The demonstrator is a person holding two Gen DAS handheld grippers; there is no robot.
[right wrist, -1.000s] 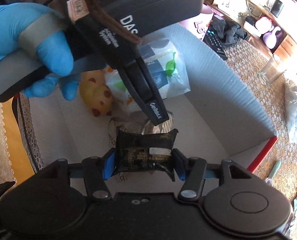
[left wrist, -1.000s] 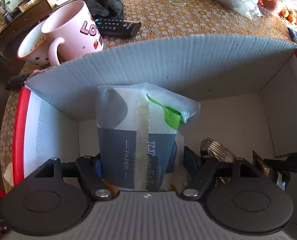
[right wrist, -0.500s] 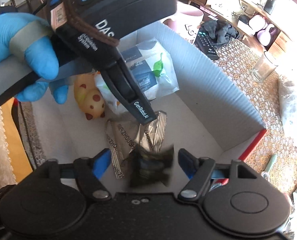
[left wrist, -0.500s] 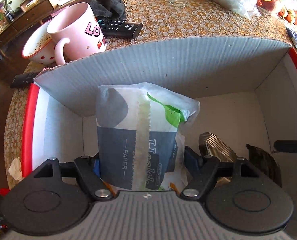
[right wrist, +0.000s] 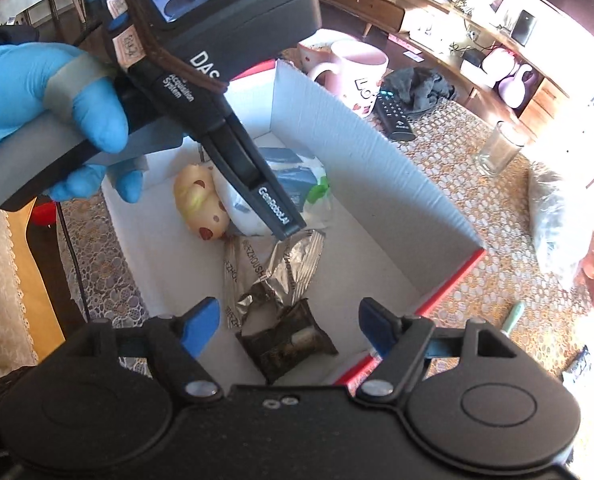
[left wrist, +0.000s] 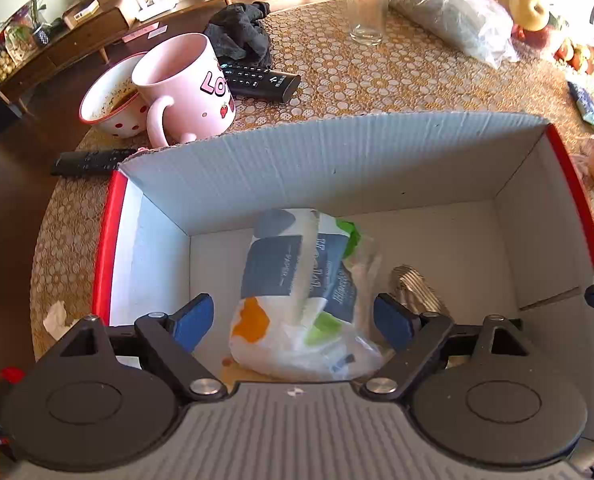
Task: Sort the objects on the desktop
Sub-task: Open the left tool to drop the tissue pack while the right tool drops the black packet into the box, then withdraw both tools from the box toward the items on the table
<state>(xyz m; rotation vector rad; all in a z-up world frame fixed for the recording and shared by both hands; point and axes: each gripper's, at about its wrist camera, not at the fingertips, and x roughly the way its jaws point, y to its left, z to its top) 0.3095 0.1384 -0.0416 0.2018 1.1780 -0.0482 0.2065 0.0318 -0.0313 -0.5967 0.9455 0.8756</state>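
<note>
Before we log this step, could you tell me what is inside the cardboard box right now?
The box holds a tissue pack, a spotted yellow toy, silver wrappers and a dark packet. The left gripper hides whatever lies beneath the pack's near end.

White corrugated cardboard box with red rim [left wrist: 109, 240], open-topped. Inside: white-and-navy plastic tissue pack [left wrist: 301, 292], lying centre; crinkled silver foil wrapper [right wrist: 281, 272] at its 3 o'clock; dark brown snack packet [right wrist: 289, 340]; yellow spotted squishy toy [right wrist: 201, 204].
</note>
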